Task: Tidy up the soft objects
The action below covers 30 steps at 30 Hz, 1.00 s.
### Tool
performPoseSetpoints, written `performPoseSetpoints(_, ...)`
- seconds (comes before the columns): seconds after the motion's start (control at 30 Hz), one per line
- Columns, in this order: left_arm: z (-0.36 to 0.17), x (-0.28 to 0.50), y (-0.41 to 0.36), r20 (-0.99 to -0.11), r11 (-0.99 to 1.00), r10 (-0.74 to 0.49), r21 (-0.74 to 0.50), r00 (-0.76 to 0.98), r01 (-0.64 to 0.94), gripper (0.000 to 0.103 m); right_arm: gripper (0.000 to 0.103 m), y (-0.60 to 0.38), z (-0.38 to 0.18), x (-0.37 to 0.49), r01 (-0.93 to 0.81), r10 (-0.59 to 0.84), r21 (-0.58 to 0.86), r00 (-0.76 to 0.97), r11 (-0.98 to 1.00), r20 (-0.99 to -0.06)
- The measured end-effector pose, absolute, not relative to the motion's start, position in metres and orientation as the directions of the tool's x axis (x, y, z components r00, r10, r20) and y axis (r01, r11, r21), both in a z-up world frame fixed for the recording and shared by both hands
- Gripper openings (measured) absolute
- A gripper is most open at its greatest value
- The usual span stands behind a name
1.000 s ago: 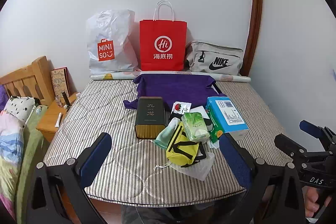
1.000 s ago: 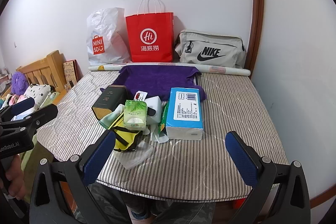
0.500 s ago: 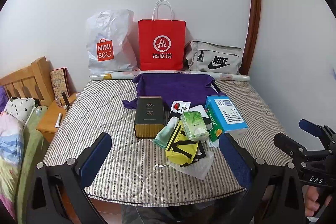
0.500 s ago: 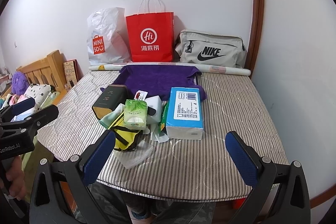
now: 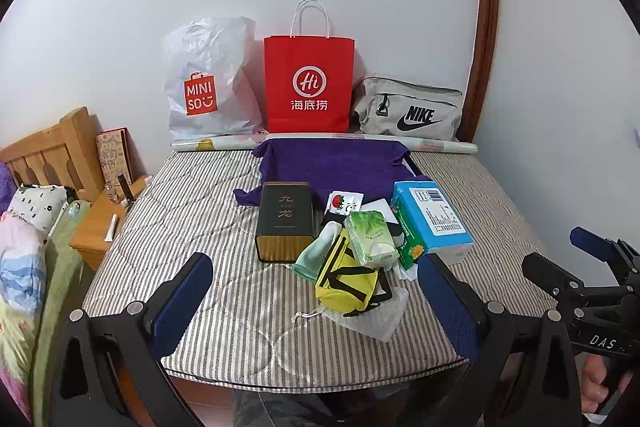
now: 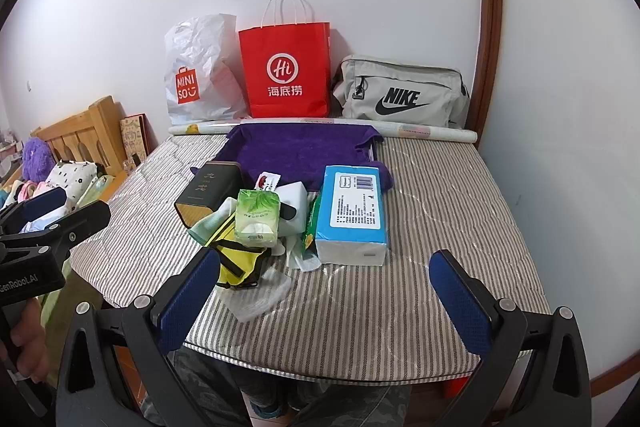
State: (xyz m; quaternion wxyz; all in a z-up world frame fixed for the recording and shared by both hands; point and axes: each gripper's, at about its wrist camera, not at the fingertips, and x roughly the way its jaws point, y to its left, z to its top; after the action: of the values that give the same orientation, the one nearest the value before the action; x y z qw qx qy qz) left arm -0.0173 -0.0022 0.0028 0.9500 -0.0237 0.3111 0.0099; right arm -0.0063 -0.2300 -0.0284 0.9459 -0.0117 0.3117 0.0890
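Our left gripper (image 5: 316,303) and right gripper (image 6: 324,291) gape empty; the blue rectangular tissue pack (image 6: 352,211) lies lengthwise toward the striped mattress's (image 6: 440,211) wall edge.

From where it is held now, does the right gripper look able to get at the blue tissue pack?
Probably yes. The right gripper is open and holds nothing, and the blue tissue pack lies just ahead of it on the striped mattress, its near end and right side clear; only the clutter at its left crowds it.
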Motion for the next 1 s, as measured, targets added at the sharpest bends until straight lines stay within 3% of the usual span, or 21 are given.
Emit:
performPoseSetpoints(0.5, -0.011, 0.000, -0.002, -0.623, 0.999, -0.010, -0.037, 0.782, -0.018, 0.103, 0.103, -0.243, -0.040, 0.007, -0.159, 0.164, 0.059, 0.799, 0.985, -0.579)
performPoseSetpoints(1.0, -0.076, 0.075, -0.047, -0.729, 0.996, -0.044, 0.021, 0.683, 0.087, 0.102, 0.103, -0.276, -0.097, 0.052, -0.122, 0.143, 0.078, 0.737, 0.989, -0.661)
